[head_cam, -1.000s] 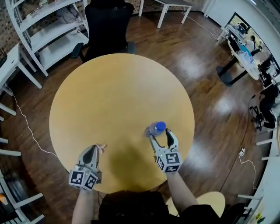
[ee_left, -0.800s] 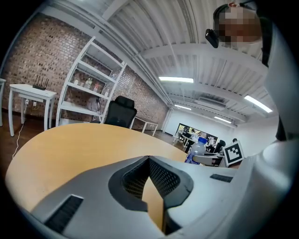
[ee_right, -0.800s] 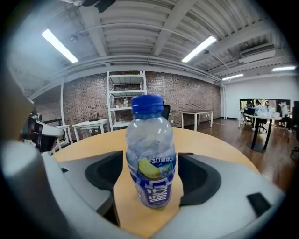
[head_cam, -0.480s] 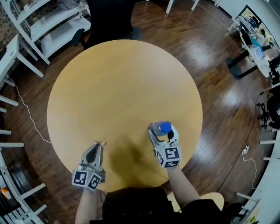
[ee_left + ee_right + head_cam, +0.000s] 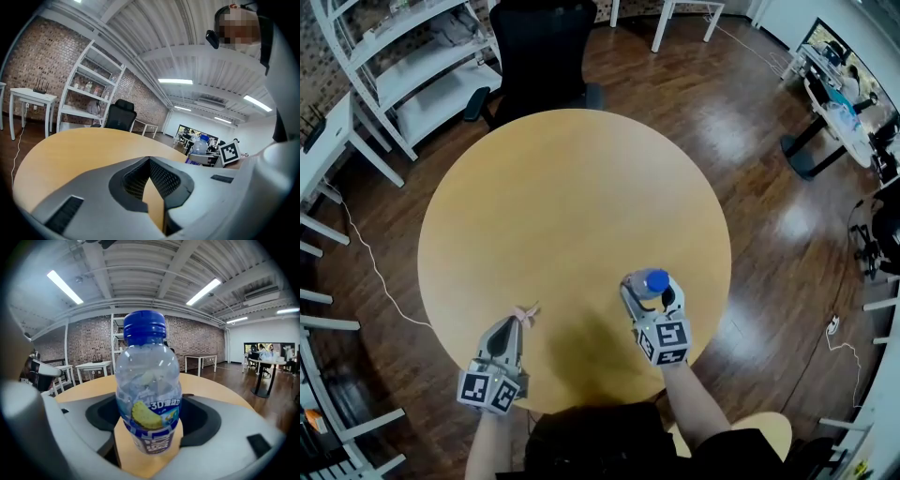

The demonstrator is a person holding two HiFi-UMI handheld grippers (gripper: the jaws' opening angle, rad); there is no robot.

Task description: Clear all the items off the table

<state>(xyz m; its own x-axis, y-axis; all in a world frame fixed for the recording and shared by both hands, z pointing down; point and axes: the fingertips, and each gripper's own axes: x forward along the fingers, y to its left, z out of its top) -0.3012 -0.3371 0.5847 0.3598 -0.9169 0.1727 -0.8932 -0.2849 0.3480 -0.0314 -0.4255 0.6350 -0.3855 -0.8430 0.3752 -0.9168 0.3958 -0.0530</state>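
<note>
Bottle upright between right hand-held gripper's just-widened jaws

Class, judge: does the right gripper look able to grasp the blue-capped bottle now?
Probably yes: the bottle stands upright between the jaws of the right gripper, which have just been opening; nothing blocks it.

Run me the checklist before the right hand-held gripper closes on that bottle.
1. The bottle stands upright on the table: ok.
2. The blue cap is on: ok.
3. The bottle sits between the jaws of the right hand-held gripper: ok.
4. Pads pressing on the bottle: not ok. The jaws have just been opening and stand apart from it.
5. The left hand-held gripper is clear of the bottle: ok, jaws together, off to the side.
6. What the pinkish bit at the left tips is: cannot tell.
</note>
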